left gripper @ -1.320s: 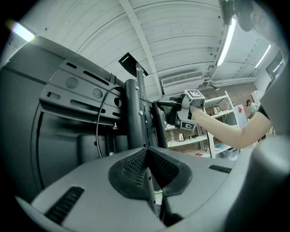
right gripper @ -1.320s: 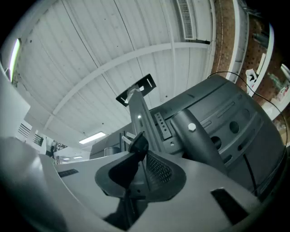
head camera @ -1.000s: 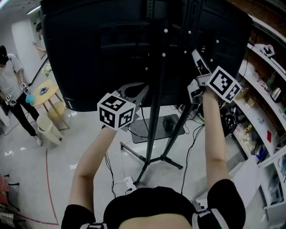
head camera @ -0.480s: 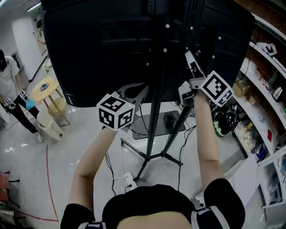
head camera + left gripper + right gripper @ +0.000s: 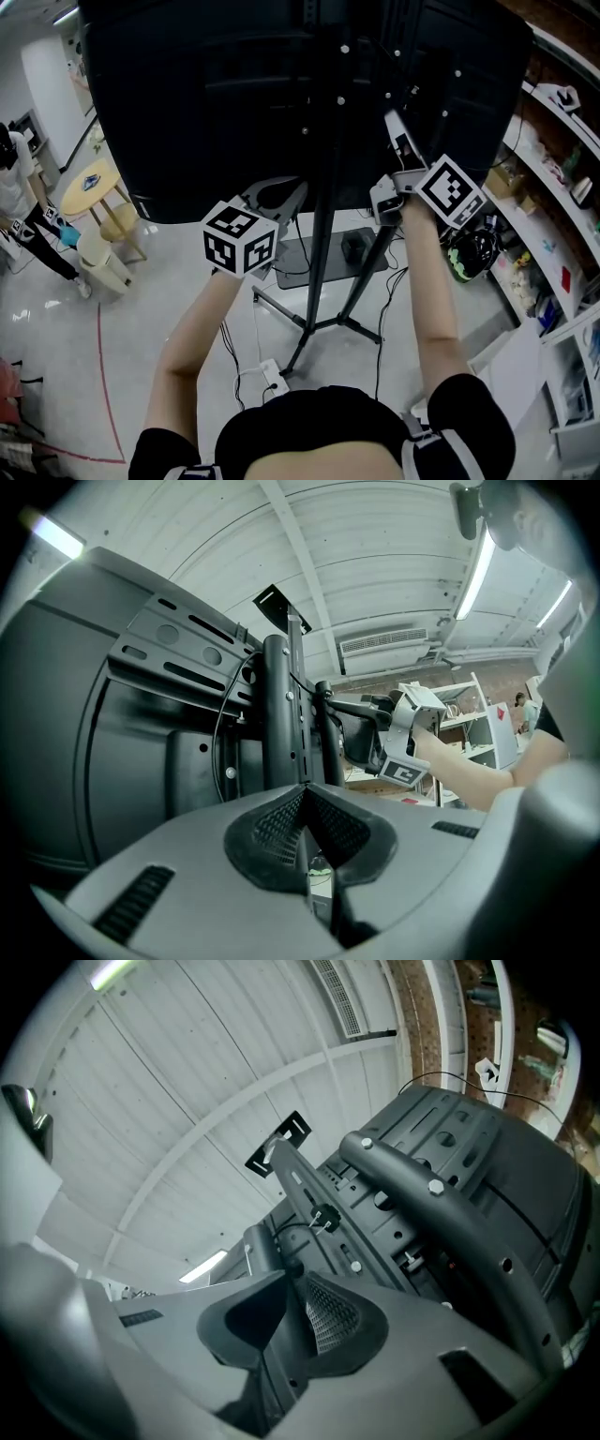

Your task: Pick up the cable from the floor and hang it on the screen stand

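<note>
Holding anything up there behind the screen (image 5: 206, 112)? — EDITOR

Yes. My right gripper (image 5: 292, 1277) is clamped on the thin black cable (image 5: 277, 1231). Its jaws have just drawn in a little, and the cable lies between them. From the tips it loops ahead and upward toward a small fastener (image 5: 325, 1218) on the upright of the screen stand (image 5: 305, 1190). I judge the cable is off the floor and at the point of being hung. The pinch is there to hold it taut while it seats. — OPERATOR

And the left? — EDITOR

My left gripper (image 5: 304, 791) is closed, pads meeting at the tip, with nothing I can make out between them. It sits level, with the stand's post straight ahead of it and the right gripper ahead and off to its right, probably in reserve to steady the run. Both arms reach forward. The right forearm (image 5: 427, 281) is raised, its gripper tilted up at the mount. The left forearm (image 5: 192, 328) is lower, its gripper flat. Below both grippers, loose floor cables (image 5: 225, 347) trail toward a power strip (image 5: 270, 380). Whether any of them is the same run, I cannot tell. — OPERATOR
</note>
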Available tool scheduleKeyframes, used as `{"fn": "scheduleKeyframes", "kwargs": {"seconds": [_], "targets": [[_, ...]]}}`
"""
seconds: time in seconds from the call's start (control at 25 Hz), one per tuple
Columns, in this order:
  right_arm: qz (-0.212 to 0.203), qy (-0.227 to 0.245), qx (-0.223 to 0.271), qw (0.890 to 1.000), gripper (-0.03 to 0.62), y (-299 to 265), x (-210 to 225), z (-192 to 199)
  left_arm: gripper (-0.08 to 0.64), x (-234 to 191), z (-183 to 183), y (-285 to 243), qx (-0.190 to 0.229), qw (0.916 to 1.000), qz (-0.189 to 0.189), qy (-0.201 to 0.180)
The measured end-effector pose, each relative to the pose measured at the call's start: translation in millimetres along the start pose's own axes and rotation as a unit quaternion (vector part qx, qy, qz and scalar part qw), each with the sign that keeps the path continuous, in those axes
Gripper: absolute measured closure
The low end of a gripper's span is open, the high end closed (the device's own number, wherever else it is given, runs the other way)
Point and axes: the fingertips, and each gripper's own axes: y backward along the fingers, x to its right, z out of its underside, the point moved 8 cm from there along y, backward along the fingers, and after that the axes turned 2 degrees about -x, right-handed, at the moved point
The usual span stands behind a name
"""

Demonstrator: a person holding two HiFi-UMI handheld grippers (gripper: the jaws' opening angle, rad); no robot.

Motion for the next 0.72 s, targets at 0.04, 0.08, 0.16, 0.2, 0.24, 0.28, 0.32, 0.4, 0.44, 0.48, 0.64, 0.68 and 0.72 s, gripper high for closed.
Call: {"fn": "scheduleKeyframes", "kwargs": {"seconds": [0.04, 0.08, 0.16, 0.2, 0.24, 0.28, 0.32, 0.4, 0.44, 0.48, 0.64, 0.68, 0.72], "targets": [[0.003, -0.002, -0.005, 1.0, 0.523, 2.5, 1.3, 5.7, 0.552, 0.3, 2.0, 0.6, 0.0, 1.0, -0.001, 0.003], [0.006, -0.003, -0.011, 1.0, 0.523, 5.3, 2.7, 11.9, 0.552, 0.5, 4.1, 1.2, 0.0, 1.0, -0.003, 0.005], [0.015, -0.002, -0.024, 1.0, 0.523, 11.7, 5.6, 25.4, 0.552, 0.8, 8.9, 2.7, -0.001, 0.9999, -0.008, 0.009], [0.019, -0.001, -0.029, 0.999, 0.523, 15.0, 6.8, 32.6, 0.552, 1.0, 11.5, 3.8, -0.002, 0.9999, -0.011, 0.01], [0.023, 0.001, -0.034, 0.999, 0.523, 18.4, 7.7, 40.2, 0.552, 1.2, 14.5, 5.3, -0.002, 0.9998, -0.014, 0.011], [0.028, 0.004, -0.039, 0.999, 0.523, 22.3, 8.6, 47.7, 0.552, 1.7, 17.9, 7.2, -0.002, 0.9997, -0.017, 0.016], [0.032, 0.009, -0.044, 0.998, 0.523, 26.5, 9.7, 55.0, 0.552, 2.3, 21.7, 9.4, -0.001, 0.9995, -0.02, 0.023], [0.042, 0.026, -0.051, 0.997, 0.523, 35.5, 12.2, 67.5, 0.552, 3.8, 29.9, 14.3, 0.003, 0.9988, -0.026, 0.04], [0.048, 0.039, -0.054, 0.997, 0.523, 40.2, 12.8, 72.8, 0.552, 4.6, 34.0, 17.0, 0.005, 0.9984, -0.032, 0.047], [0.054, 0.055, -0.058, 0.995, 0.523, 45.1, 12.9, 78.1, 0.552, 5.7, 37.9, 19.8, 0.007, 0.9979, -0.039, 0.051], [0.081, 0.103, -0.089, 0.987, 0.523, 67.4, 12.9, 108.1, 0.552, 14.8, 51.7, 29.1, 0.009, 0.9972, -0.062, 0.042], [0.086, 0.112, -0.099, 0.985, 0.523, 73.1, 12.1, 116.2, 0.552, 18.8, 54.3, 29.9, 0.009, 0.9972, -0.066, 0.035], [0.089, 0.122, -0.108, 0.983, 0.523, 78.7, 10.7, 123.7, 0.552, 23.5, 56.8, 30.3, 0.008, 0.9972, -0.069, 0.028]]}}
